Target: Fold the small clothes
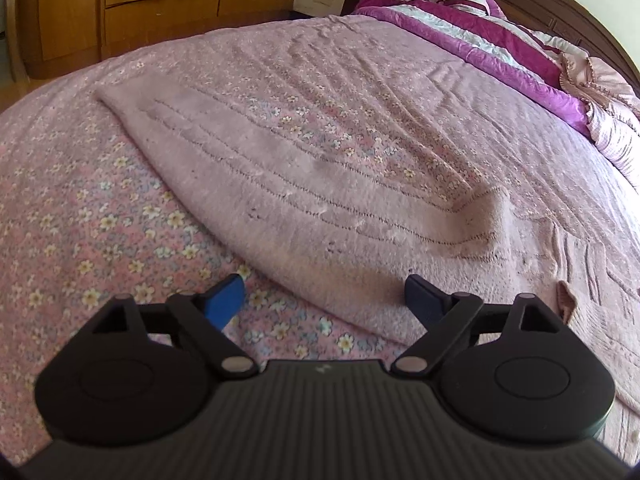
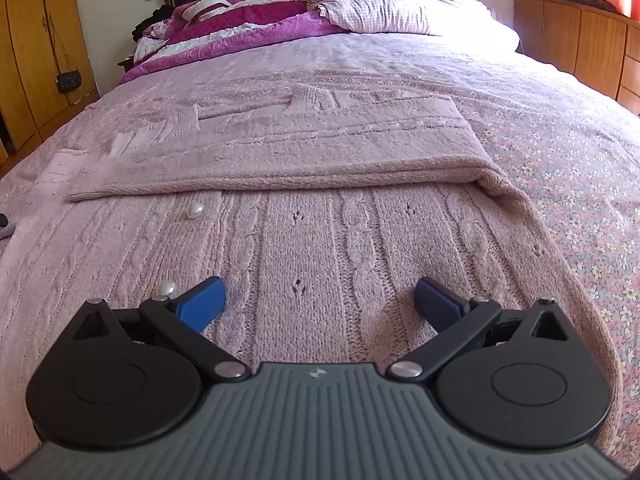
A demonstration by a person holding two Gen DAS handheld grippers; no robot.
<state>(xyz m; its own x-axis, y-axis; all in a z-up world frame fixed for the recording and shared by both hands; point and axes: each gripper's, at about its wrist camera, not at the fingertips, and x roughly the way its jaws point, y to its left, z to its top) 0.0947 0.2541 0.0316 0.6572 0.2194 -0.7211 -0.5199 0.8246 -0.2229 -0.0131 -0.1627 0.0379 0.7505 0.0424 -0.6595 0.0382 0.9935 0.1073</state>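
A pale pink knitted cardigan [image 2: 320, 248] with pearl buttons [image 2: 195, 211] lies flat on the bed. One side [image 2: 312, 148] is folded across it, leaving a folded edge across the middle of the right wrist view. My right gripper [image 2: 320, 300] is open and empty, low over the cable-knit front. In the left wrist view the cardigan's folded sleeve or side [image 1: 288, 184] stretches diagonally. My left gripper [image 1: 324, 300] is open and empty at its near edge, one finger over the bedspread, the other over the knit.
The floral pink bedspread [image 1: 100, 216] covers the bed. A magenta quilt [image 2: 240, 28] and pillows [image 2: 392, 12] are piled at the headboard. Wooden wardrobes [image 1: 160, 4] and a cabinet [image 2: 580, 36] stand beside the bed.
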